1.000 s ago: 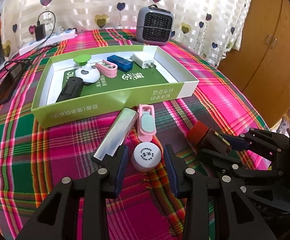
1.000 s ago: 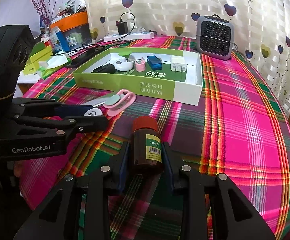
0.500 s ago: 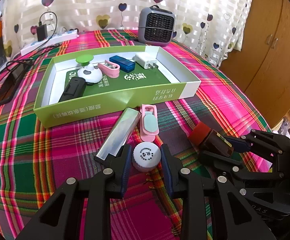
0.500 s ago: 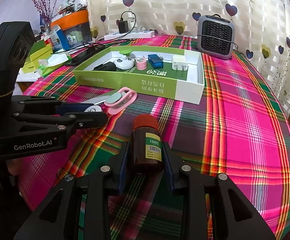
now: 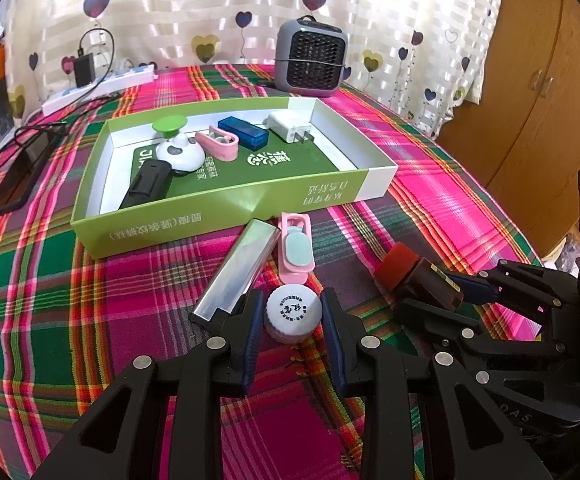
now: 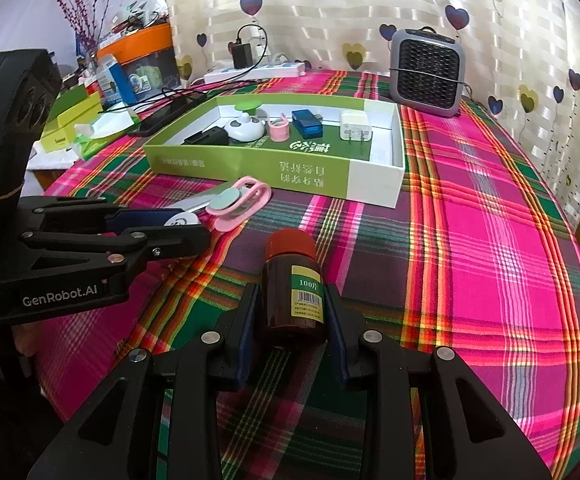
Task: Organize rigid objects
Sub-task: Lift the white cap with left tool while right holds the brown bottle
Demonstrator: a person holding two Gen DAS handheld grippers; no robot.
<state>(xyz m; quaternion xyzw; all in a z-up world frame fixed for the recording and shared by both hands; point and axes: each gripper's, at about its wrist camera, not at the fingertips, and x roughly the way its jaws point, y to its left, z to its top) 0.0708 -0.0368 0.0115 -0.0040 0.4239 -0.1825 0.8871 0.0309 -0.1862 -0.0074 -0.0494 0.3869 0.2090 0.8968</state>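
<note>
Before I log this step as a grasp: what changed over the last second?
The left gripper has closed its jaws onto the white-capped bottle; a second ago they stood wide of it. The right gripper stays clamped on the brown pill bottle. The silver bar, pink clip and green box stayed put.

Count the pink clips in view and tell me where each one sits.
2. One pink clip lies inside the green box, between the white gadget and the blue stick. The other pink clip lies on the tablecloth before the box, beside the silver bar. More may be hidden.
</note>
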